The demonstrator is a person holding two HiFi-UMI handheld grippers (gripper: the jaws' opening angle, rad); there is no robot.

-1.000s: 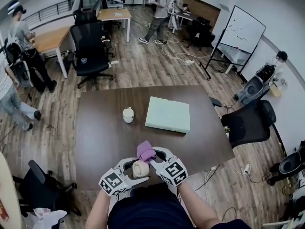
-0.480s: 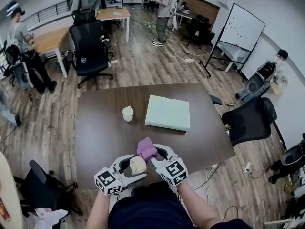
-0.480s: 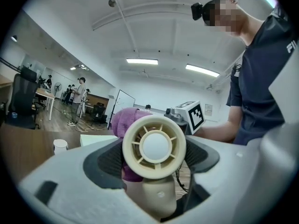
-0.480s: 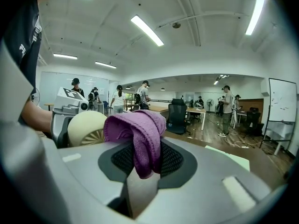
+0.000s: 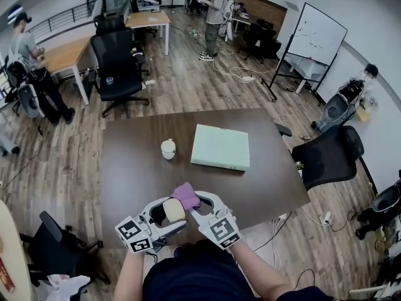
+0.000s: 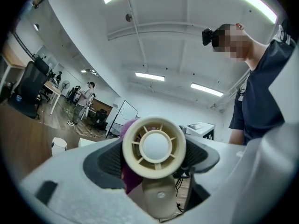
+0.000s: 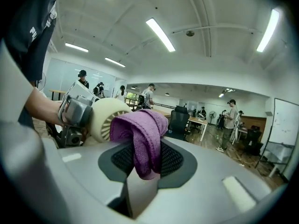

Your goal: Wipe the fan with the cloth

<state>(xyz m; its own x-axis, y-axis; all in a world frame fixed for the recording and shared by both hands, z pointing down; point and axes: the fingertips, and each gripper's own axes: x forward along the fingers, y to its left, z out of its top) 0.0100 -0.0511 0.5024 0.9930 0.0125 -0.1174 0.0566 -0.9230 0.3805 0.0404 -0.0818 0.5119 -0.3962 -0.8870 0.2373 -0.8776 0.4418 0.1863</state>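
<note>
In the head view I hold a small cream fan [image 5: 168, 211] in my left gripper [image 5: 161, 216], which is shut on it, above the table's near edge. My right gripper [image 5: 194, 201] is shut on a bunched purple cloth [image 5: 186, 194], and the cloth rests against the fan's far side. In the left gripper view the fan's round grille [image 6: 154, 147] faces the camera between the jaws, with the cloth [image 6: 129, 181] showing behind its left rim. In the right gripper view the cloth [image 7: 142, 133] hangs over the jaws next to the fan [image 7: 103, 118].
On the dark brown table [image 5: 131, 168] stand a white cup [image 5: 168, 149] and a flat pale green box [image 5: 220, 147]. Black office chairs [image 5: 116, 68] [image 5: 326, 160], a whiteboard [image 5: 319, 39] and several people [image 5: 214, 14] surround the table.
Both grippers have lifted and come nearer to me. The left gripper has rolled, so the fan now shows its darker open side to the head camera. The cloth stays against the fan.
</note>
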